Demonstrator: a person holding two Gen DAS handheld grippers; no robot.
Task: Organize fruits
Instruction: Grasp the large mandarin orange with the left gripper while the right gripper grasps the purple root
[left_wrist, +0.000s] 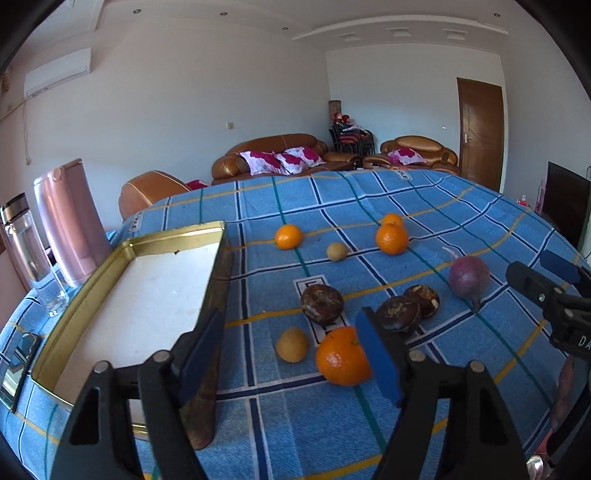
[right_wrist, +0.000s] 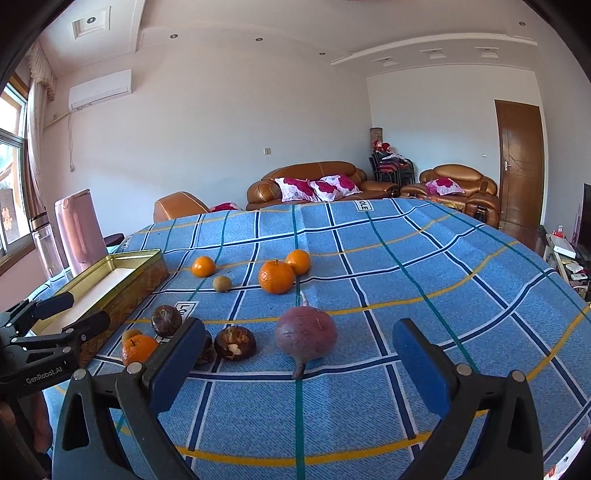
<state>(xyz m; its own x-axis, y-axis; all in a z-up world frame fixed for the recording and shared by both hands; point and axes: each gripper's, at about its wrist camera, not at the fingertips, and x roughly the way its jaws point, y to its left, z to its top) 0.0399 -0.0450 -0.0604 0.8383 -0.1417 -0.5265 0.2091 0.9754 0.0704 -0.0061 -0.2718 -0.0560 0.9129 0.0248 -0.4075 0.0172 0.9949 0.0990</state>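
Observation:
My left gripper (left_wrist: 291, 356) is open low over the blue checked cloth. An orange (left_wrist: 341, 358) lies against its right pad, and a small yellow fruit (left_wrist: 291, 345) sits in the gap. Its left pad stands in front of the gold tin's (left_wrist: 177, 236) side wall. Three dark brown fruits (left_wrist: 322, 303) lie just beyond, with more oranges (left_wrist: 391, 238) farther back. My right gripper (right_wrist: 299, 365) is open, and a purple round fruit (right_wrist: 306, 338) sits on the cloth between and just ahead of its pads, touching neither.
A pink kettle (left_wrist: 70, 221) and a clear bottle (left_wrist: 26, 243) stand left of the tin. A phone (left_wrist: 18, 365) lies at the table's left edge. A small greenish fruit (left_wrist: 337, 252) sits among the far oranges. Brown sofas stand beyond the table.

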